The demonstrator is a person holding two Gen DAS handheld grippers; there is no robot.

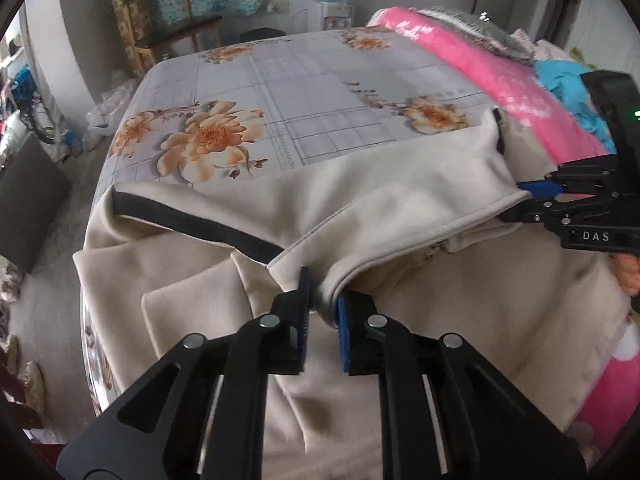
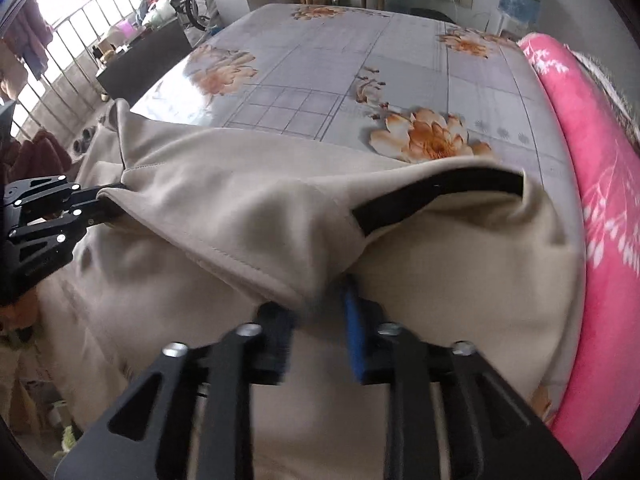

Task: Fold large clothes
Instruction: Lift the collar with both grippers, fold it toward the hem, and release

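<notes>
Across the near end of the bed (image 1: 320, 92), your beige garment (image 1: 400, 184) lies spread over the floral sheet, with one flap lifted and carried between your two hands. Your left tongs (image 1: 320, 300) pinch the stitched hem of that flap; cloth is bunched between the black pad and the blue one, so they are clenched on the garment. Your right tongs (image 2: 320, 304) look to grasp the same hem further along, with fabric tucked into the gap between the pads, though blur there keeps the contact from being certain. Holding two points on one edge keeps the hem taut and roughly straight, which I judge is what lets the flap travel as a sheet instead of collapsing into a heap. The cloth looks thick, soft and matte, draping in broad rounded folds rather than sharp creases, with a neat row of topstitching along its border. A black band (image 2: 440, 196) lines the inner edge of the raised flap and curves with it. Beneath, the sheet is smooth, pale grey with a grid and orange flowers. To the right, a fluffy pink blanket (image 2: 600, 200) runs along the bed, just beside the garment.
</notes>
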